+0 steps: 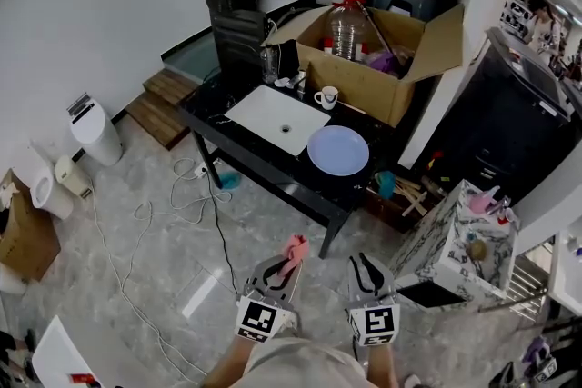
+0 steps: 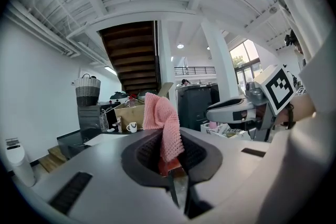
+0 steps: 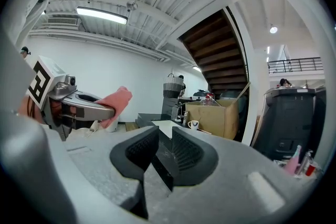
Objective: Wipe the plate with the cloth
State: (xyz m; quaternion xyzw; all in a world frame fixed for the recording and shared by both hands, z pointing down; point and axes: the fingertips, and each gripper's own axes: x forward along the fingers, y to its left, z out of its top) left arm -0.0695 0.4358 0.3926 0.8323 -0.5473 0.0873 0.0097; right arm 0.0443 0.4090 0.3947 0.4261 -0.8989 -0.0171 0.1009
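Note:
A round pale blue plate (image 1: 337, 150) lies on the black table (image 1: 264, 164), beside a white inset basin (image 1: 277, 118). Both grippers are held low over the floor, well short of the table's front edge. My left gripper (image 1: 289, 257) (image 2: 170, 157) is shut on a pink cloth (image 1: 296, 247) (image 2: 163, 123), which sticks up and droops over the jaws. The right gripper view shows this cloth (image 3: 116, 101) at the left too. My right gripper (image 1: 366, 261) (image 3: 164, 152) is beside it, jaws together with nothing in them.
A white mug (image 1: 326, 97) and an open cardboard box (image 1: 377, 68) with a large bottle stand at the table's back. Cables (image 1: 173, 213) trail on the floor at left. A marble-patterned box (image 1: 455, 241) stands at right, white bins (image 1: 91, 132) at left.

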